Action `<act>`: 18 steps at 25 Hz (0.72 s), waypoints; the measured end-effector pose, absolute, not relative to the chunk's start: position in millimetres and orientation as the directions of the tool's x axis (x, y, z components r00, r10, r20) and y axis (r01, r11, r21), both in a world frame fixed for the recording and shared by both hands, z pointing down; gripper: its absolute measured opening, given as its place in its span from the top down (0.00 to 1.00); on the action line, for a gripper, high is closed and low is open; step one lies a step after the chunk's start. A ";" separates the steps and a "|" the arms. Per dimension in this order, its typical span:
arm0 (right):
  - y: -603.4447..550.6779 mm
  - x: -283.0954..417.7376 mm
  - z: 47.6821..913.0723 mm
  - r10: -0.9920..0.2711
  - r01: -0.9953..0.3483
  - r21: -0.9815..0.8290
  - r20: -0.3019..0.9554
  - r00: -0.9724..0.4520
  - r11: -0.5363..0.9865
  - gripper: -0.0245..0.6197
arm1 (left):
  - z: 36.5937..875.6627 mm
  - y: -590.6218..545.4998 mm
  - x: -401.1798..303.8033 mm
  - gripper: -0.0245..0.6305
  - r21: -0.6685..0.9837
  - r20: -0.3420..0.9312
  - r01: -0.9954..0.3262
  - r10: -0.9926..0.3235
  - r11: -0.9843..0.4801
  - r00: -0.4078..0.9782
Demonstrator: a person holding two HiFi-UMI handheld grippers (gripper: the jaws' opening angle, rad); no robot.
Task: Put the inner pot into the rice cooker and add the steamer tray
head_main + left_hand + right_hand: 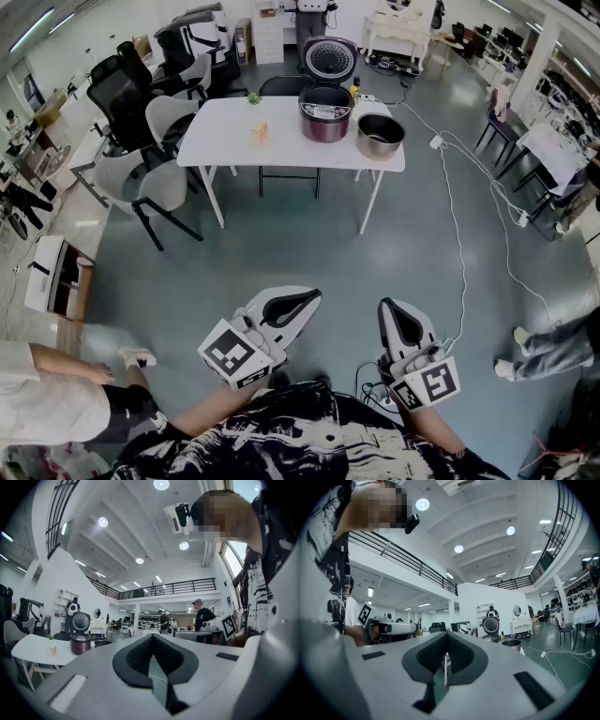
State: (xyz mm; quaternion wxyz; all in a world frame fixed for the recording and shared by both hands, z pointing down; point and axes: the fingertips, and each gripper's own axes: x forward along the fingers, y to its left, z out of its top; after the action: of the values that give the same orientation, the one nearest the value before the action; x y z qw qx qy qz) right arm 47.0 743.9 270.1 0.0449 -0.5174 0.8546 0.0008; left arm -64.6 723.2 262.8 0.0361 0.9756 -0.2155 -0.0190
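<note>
We note: white table (pixel 234 131) far; carton (pixel 261 133) on it; black chairs (pixel 127 80) far left; cable (pixel 461 234) right.

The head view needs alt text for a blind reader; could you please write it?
A person holds the left hand-held gripper and the right hand-held gripper, both shut and empty, above a grey floor. Beyond them a white table bears the open rice cooker, with the inner pot standing beside it. Chairs stand at the table's left.
</note>
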 end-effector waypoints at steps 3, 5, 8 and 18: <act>742.4 47.4 271.3 -0.883 -0.884 -0.043 -0.081 -0.462 0.466 0.97 | 265.0 722.0 -63.9 0.96 0.076 -0.021 -0.419 -0.422 -0.905 0.906; 741.1 47.2 272.6 -0.882 -0.883 -0.041 -0.080 -0.464 0.468 0.97 | 266.6 720.8 -64.0 0.96 0.076 -0.020 -0.420 -0.422 -0.904 0.906; 738.2 46.4 274.6 -0.882 -0.882 -0.042 -0.077 -0.465 0.469 0.97 | 268.0 718.3 -65.1 0.96 0.079 -0.021 -0.420 -0.423 -0.904 0.906; 721.7 42.6 268.2 -0.868 -0.859 -0.136 -0.145 -0.475 0.493 0.28 | 265.8 710.7 -69.1 0.96 0.089 -0.025 -0.429 -0.432 -0.899 0.901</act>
State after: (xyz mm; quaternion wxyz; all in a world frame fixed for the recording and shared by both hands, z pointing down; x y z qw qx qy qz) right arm 42.6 721.7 268.2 0.0975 -0.5028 0.8586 -0.0223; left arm -69.1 710.7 265.8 0.0408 0.9742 -0.2209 -0.0223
